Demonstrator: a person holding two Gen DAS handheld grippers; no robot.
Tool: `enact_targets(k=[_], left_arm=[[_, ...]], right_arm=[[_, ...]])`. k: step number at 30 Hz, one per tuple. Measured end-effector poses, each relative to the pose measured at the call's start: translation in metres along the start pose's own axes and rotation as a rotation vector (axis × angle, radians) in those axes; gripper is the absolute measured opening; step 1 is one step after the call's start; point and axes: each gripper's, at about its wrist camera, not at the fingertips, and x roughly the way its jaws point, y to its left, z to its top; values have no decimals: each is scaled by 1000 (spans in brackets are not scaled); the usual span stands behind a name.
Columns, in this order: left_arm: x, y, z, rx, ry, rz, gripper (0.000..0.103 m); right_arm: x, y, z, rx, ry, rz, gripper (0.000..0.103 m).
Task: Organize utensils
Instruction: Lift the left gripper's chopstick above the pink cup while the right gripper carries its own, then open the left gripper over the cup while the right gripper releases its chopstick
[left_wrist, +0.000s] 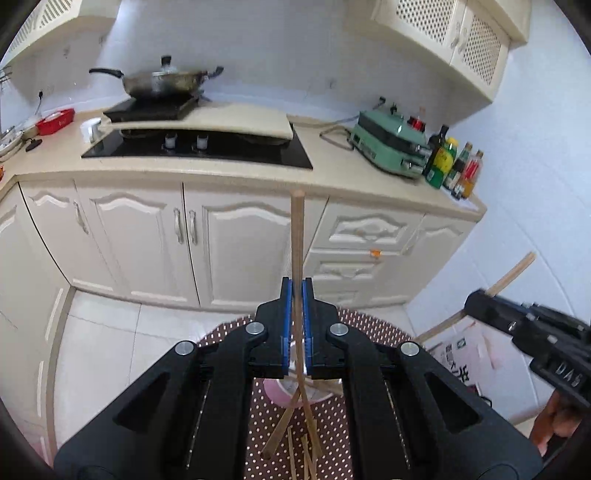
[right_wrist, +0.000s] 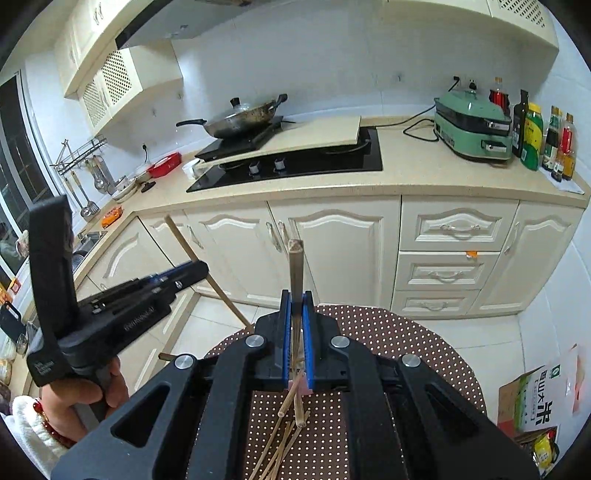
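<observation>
— Left tongs (left_wrist: 296, 291)?
— Clenched on a single chopstick (left_wrist: 296, 236), blue pads (left_wrist: 287, 325) pressed to both sides of it. Stands nearly upright above the fingers, top end in front of the cream cabinet doors (left_wrist: 147, 236); lower end trails down toward the dotted tablecloth (left_wrist: 325, 428).

— And the right tongs (right_wrist: 296, 295)?
— Also clamped on one chopstick (right_wrist: 296, 266), square top poking up past the blue pads (right_wrist: 285, 332). Seen from the left camera too: right tongs (left_wrist: 480, 299) at the far right edge, stick slanting up and out from them.

— Where is the rest of the set?
— Loose chopsticks (right_wrist: 280, 443) scattered on the brown dotted cloth of the round worktop (right_wrist: 406, 343), below and between the fingers. Pink cup (left_wrist: 284, 393) directly under the left tongs, partly hidden – a couple of sticks leaning at its rim, though in or just beside it cannot be told.

— Anything of the person?
— Hand (right_wrist: 85, 398) wrapped round the left handle, white fuzzy cuff and red beads at the wrist.

— Background?
— Kitchen counter (right_wrist: 424, 173) with a black hob (right_wrist: 295, 162), a lidded wok (right_wrist: 240, 118), a green cooker (right_wrist: 472, 129) and a row of bottles (right_wrist: 546, 144). Cardboard box (right_wrist: 535, 398) on the floor at right.
</observation>
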Motion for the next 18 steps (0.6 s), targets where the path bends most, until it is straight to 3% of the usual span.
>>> enact_targets(k=[9,18], left_arm=[[19,2,-17,19,112,-7,6],[24,5,-26,15,168,-15,6]], right_arm=[[15,1,-9,-1,49,8,5],[28,2,-19,2,104,14,5]])
